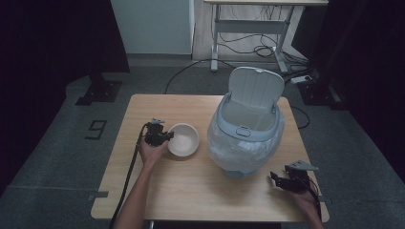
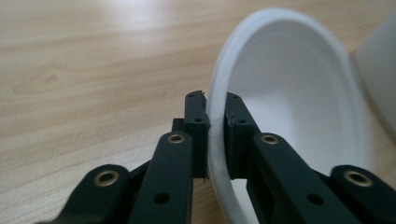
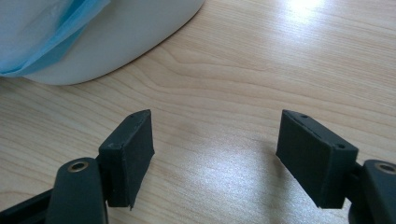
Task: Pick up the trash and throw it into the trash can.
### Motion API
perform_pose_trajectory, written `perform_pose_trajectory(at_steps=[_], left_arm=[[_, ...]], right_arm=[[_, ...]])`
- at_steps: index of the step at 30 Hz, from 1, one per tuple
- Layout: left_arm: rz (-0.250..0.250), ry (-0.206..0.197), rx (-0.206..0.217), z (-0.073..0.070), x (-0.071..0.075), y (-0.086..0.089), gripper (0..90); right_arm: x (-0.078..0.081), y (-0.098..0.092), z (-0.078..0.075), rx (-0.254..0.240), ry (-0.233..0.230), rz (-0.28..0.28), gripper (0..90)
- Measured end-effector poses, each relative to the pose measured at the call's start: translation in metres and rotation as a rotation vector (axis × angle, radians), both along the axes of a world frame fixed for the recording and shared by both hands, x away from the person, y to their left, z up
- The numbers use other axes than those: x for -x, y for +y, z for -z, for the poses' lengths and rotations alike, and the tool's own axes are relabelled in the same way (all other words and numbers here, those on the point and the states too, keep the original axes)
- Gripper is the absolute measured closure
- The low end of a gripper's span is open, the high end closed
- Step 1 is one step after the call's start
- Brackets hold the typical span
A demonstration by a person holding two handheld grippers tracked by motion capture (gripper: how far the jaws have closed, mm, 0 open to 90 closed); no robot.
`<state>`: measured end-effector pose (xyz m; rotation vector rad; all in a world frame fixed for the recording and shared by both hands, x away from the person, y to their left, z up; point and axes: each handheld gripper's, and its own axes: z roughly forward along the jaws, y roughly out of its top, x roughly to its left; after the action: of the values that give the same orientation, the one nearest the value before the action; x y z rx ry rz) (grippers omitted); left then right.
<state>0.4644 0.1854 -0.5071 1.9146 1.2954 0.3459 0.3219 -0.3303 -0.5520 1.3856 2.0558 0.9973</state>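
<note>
From the high view, a person works at a wooden table (image 1: 191, 186): the left gripper (image 1: 165, 137) meets the near-left rim of a white bowl (image 1: 184, 139), which sits just left of a lidded bin (image 1: 246, 138) lined with a pale blue bag, its lid standing open. The right gripper (image 1: 277, 180) rests apart at the table's right edge.

In the left gripper view, the two black jaws are clamped on the bowl (image 2: 289, 93) rim, one pad outside the wall and one inside. The bowl looks thin, light and slightly rough, likely foam or paper; a grip on the rim should hold, though hard pinching could dent it.

In the right gripper view, the jaws stand wide apart over bare wood, holding nothing, with the bin's base (image 3: 116, 32) and the bag's edge (image 3: 42, 37) beyond.
</note>
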Motion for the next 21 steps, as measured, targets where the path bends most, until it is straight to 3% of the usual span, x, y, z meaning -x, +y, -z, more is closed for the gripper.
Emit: perform_pose_trajectory(at_steps=[4, 15, 21], left_arm=[[0.006, -0.043, -0.004, -0.011, 0.008, 0.001, 83.4], [0.031, -0.137, 0.085, -0.036, 0.038, 0.014, 83.3], [0.049, -0.159, 0.113, -0.046, 0.046, 0.019, 83.2]], right_arm=[[0.001, -0.001, 0.000, -0.001, -0.003, 0.004, 26.8], [0.000, 0.000, 0.000, 0.009, 0.007, 0.011, 26.9], [-0.001, 0.000, 0.001, 0.013, 0.018, 0.019, 26.9]])
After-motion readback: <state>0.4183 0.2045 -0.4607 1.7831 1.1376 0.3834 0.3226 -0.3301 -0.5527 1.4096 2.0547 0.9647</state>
